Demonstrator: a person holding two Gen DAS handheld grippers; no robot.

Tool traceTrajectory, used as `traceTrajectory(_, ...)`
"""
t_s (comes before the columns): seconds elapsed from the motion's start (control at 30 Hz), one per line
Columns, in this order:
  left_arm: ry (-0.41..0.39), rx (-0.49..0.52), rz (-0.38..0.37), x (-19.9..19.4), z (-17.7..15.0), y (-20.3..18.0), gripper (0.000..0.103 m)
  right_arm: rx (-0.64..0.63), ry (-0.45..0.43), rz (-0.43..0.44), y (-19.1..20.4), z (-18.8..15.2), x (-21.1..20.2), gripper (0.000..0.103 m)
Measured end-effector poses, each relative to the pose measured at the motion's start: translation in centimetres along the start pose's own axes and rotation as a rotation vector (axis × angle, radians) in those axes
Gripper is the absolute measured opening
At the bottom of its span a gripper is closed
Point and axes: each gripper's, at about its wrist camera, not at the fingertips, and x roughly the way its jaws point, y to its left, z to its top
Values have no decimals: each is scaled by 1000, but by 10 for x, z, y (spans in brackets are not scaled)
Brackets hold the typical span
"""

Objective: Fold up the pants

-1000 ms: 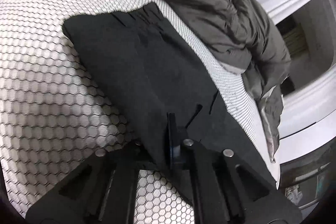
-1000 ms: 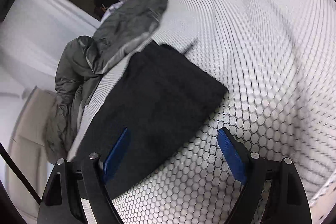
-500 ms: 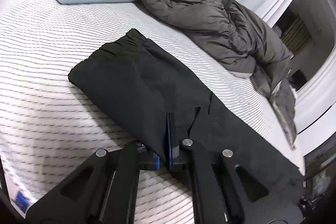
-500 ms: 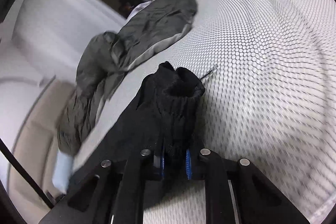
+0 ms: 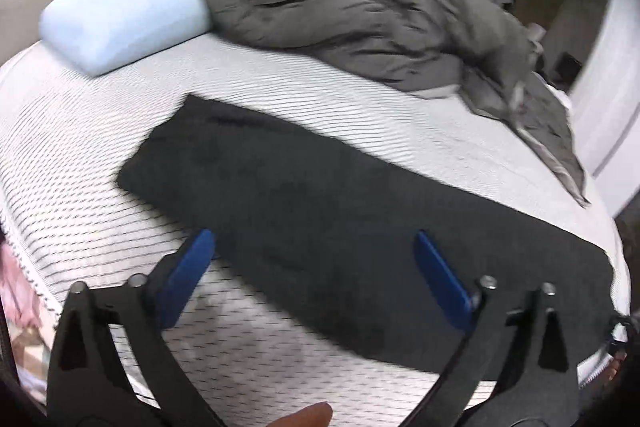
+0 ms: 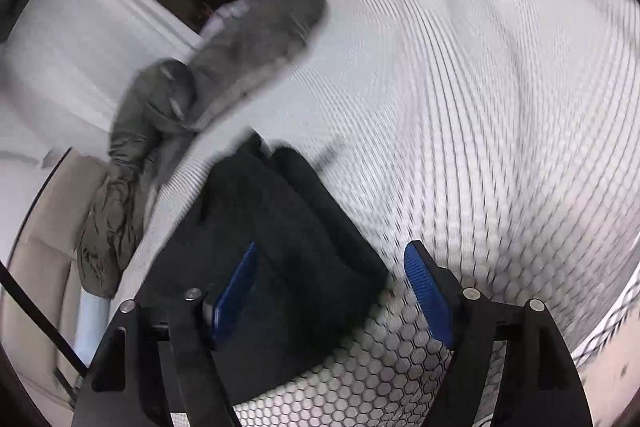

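**Both grippers open over the black pants**

Nearest, the left gripper (image 5: 316, 273) has its jaws opening wide, nothing pinched, above the near long edge of the black pants (image 5: 320, 203), which lie flat along the mattress's (image 5: 80, 155) near edge. The right gripper (image 6: 332, 291), jaws opening, straddles one end's corner without gripping. Soft, light cloth, likely limp: take corners. Free mattress beyond; farther, the grey duvet (image 5: 360, 19) and pale blue pillow (image 5: 120, 23).

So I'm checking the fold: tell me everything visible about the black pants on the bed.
The black pants, soft matte fabric, lie flat as a long folded strip across the white honeycomb-patterned mattress. One end looks bunched in the right wrist view. Both grippers, left and right, hover opening above them, pads gripping nothing.
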Motion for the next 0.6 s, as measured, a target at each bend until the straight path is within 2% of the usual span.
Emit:
traceTrajectory(0.03,0,15,-22,-4,0,-10,100,19,20,1,-5,2,6,45)
traceTrajectory(0.07,-1,28,-38,-7,0,-19,101,13,29,9,-1,3,10,33)
traceTrajectory(0.13,1,58,-51,-10,2,-40,101,-38,18,8,0,0,5,26)
traceTrajectory(0.2,5,87,-85,-15,2,-62,101,-90,18,11,4,-2,-3,23)
traceTrajectory(0.27,28,120,-118,-20,-2,-85,101,-133,27,-11,3,-7,-7,25)
traceTrajectory(0.33,48,157,-144,-20,-3,-117,101,-179,81,-63,-3,-9,1,28)
traceTrajectory(0.37,56,167,-147,-21,-3,-127,101,-175,96,-63,-6,-8,2,32)
traceTrajectory(0.4,61,179,-148,-23,-5,-137,101,-153,81,-43,-6,-2,-3,38)
traceTrajectory(0.43,58,192,-154,-25,-5,-148,102,-145,56,-41,-5,2,-7,53)
traceTrajectory(0.47,55,204,-163,-24,-5,-160,102,-140,9,-57,-3,9,-14,62)
traceTrajectory(0.53,37,238,-189,-23,-8,-179,102,-136,-70,-72,4,24,-23,63)
traceTrajectory(0.6,19,262,-212,-15,-10,-195,102,-161,-101,-72,17,41,-19,65)
